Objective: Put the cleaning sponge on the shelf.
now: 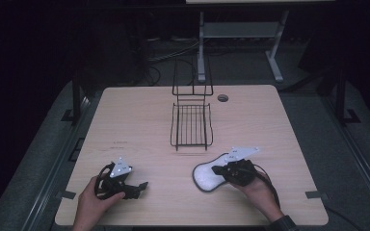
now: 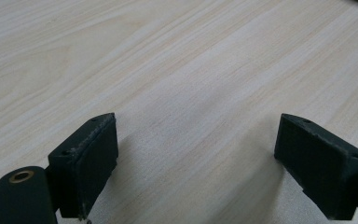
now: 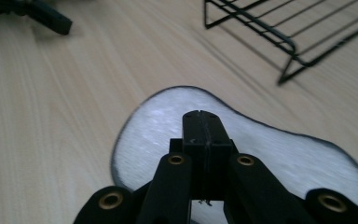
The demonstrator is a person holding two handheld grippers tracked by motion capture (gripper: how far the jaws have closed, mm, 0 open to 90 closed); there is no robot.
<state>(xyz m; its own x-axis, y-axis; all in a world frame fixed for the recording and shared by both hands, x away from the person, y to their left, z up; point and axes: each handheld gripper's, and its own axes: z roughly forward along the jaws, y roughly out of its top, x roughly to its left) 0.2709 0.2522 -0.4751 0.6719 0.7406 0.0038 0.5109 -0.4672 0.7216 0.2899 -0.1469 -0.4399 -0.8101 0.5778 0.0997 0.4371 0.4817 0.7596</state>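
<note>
Fingers (image 2: 86,163) of the left gripper (image 2: 196,163) are seen spread wide apart in the left gripper view, one black block at the lower left of the frame and the other at the lower right, with bare pale wood-grain worktop (image 2: 177,70) between them and nothing held. In the high view the left gripper (image 1: 139,186) is found at the lower left of the frame, resting on the worktop (image 1: 139,120) and held by the person's left hand (image 1: 92,202), with a grey three-cornered plate on top.

In the right gripper view the fingers (image 3: 193,140) of the right gripper (image 3: 204,122) are pressed together with only a thin seam between them, and nothing can be seen between them. They are shown over a flat white pad with a dark edge (image 3: 163,121), which lies on the worktop at the centre and lower right of that frame; whether the tips touch it cannot be told. In the high view the same pad (image 1: 206,177) is placed at the lower centre right, and the right gripper (image 1: 215,169) is held over its right part by the person's right hand (image 1: 254,190), a cable trailing beside the wrist.

A black wire rack (image 1: 191,124) is set at the upper centre of the high view, beyond the pad and apart from it, with an upright wire back at its far end. Its near corner (image 3: 279,37) is seen at the upper right of the right gripper view. A round hole (image 1: 222,98) is cut in the worktop just right of the rack.
</note>
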